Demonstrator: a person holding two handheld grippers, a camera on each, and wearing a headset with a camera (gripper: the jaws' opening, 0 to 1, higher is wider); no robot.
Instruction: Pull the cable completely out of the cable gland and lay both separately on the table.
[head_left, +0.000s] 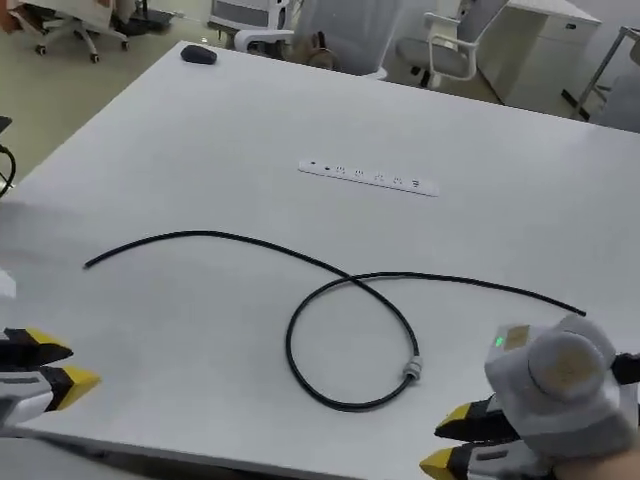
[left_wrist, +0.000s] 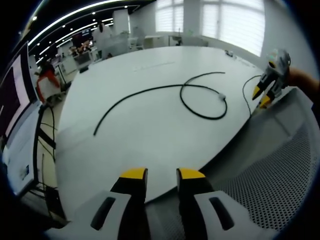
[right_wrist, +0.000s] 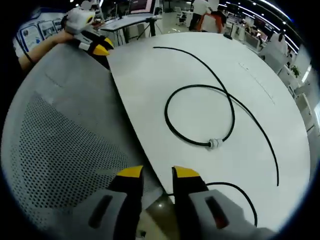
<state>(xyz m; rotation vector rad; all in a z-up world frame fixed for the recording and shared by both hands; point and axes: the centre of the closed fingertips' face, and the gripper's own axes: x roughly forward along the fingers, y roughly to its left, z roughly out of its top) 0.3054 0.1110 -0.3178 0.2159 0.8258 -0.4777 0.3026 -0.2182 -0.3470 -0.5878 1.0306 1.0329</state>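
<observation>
Left hand-held gripper (head_left: 75, 365): I hold it off the near left edge of the desk (head_left: 480, 220). Its yellow-tipped jaws are a little apart with nothing between them, and in its own view (left_wrist: 162, 175) they point across the desk toward the cable.
Mouse (head_left: 199, 55): dark, at the far left corner, well apart from everything else.
Cable (head_left: 210, 234): black, lying flat on the desk. One end reaches out to the left, the middle crosses over itself into one round loop, and the other end runs off to the right.
Power strip (head_left: 368, 177): white, beyond the loop, not touching the cable.
Cable gland (head_left: 411, 372): small and grey, still threaded on the cable at the near right of the loop. It is also seen from both sides (left_wrist: 221, 96) (right_wrist: 214, 143).
Right hand-held gripper (head_left: 442, 445): I hold it at the near right edge, near the gland but not touching it. Its jaws (right_wrist: 158, 172) are slightly apart and empty.
</observation>
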